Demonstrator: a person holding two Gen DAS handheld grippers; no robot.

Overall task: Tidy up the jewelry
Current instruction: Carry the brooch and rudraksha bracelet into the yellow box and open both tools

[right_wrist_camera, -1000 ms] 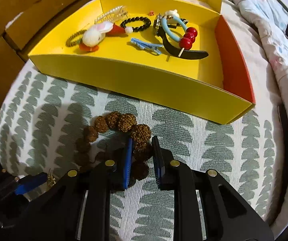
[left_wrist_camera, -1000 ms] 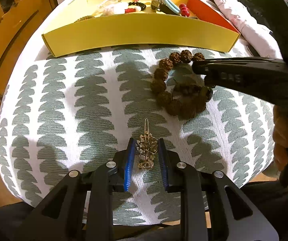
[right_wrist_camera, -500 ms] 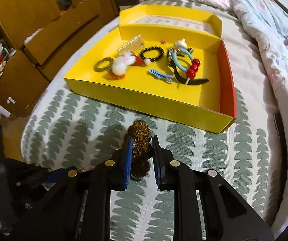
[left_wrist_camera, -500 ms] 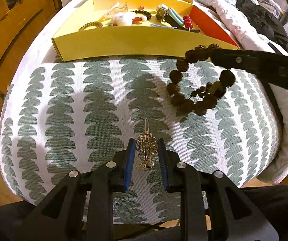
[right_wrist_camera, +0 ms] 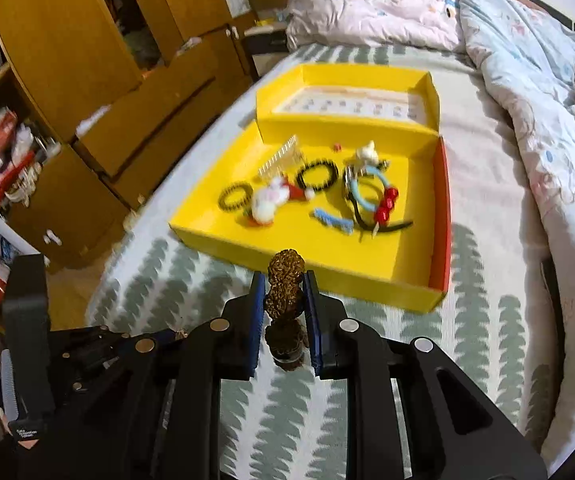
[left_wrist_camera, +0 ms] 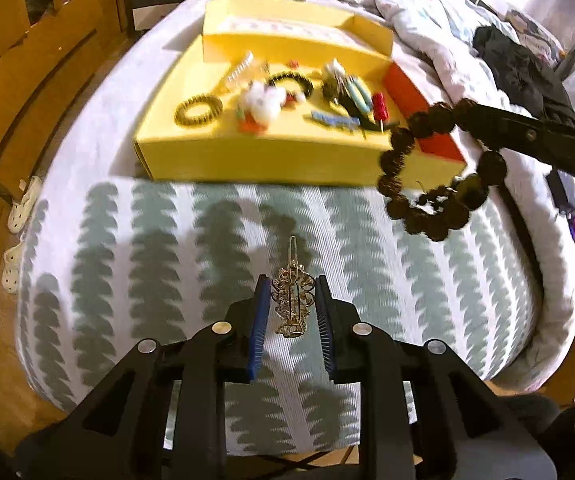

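While both claws are clamped, left gripper (left_wrist_camera: 292,308) on the gold brooch (left_wrist_camera: 292,300), right gripper (right_wrist_camera: 285,300) on the bead bracelet (left_wrist_camera: 431,172) dangling near the yellow tray (left_wrist_camera: 263,160), a swing could probably snag its wall.

You are in a home bedroom: a bed (right_wrist_camera: 427,380) with a leaf-patterned cover, a rumpled quilt (right_wrist_camera: 527,92) at its far end, wooden cupboards (right_wrist_camera: 87,52) crowding the left side, and slippers (left_wrist_camera: 21,204) on the wooden floor beside the bed.
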